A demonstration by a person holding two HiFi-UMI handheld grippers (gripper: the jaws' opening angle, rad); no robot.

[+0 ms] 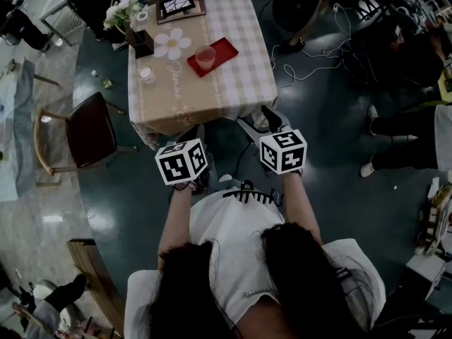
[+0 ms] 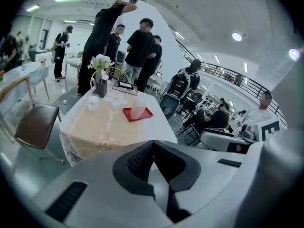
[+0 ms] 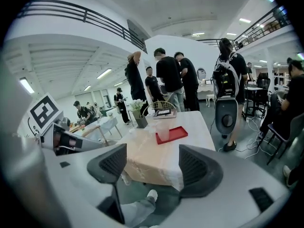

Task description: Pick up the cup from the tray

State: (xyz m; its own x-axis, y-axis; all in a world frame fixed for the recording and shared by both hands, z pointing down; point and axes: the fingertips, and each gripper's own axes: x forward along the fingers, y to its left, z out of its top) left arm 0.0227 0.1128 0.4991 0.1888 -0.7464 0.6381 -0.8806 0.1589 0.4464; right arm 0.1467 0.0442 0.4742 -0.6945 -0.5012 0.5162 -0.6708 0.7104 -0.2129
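Right gripper view is showing the right gripper (image 3: 152,163) with jaws spread wide, nothing between them. The left gripper (image 2: 153,148) is sitting clenched and empty. Both are hovering short of the table (image 1: 240,69), where the cup (image 3: 163,131) is standing on the red tray (image 3: 176,134), well apart from either.

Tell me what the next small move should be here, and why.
Probably carry the right tool forward toward the cup. Its jaws stand apart with nothing between them, and it has not yet reached the table. The cup stands upright on the red tray, untouched. The left tool is shut.
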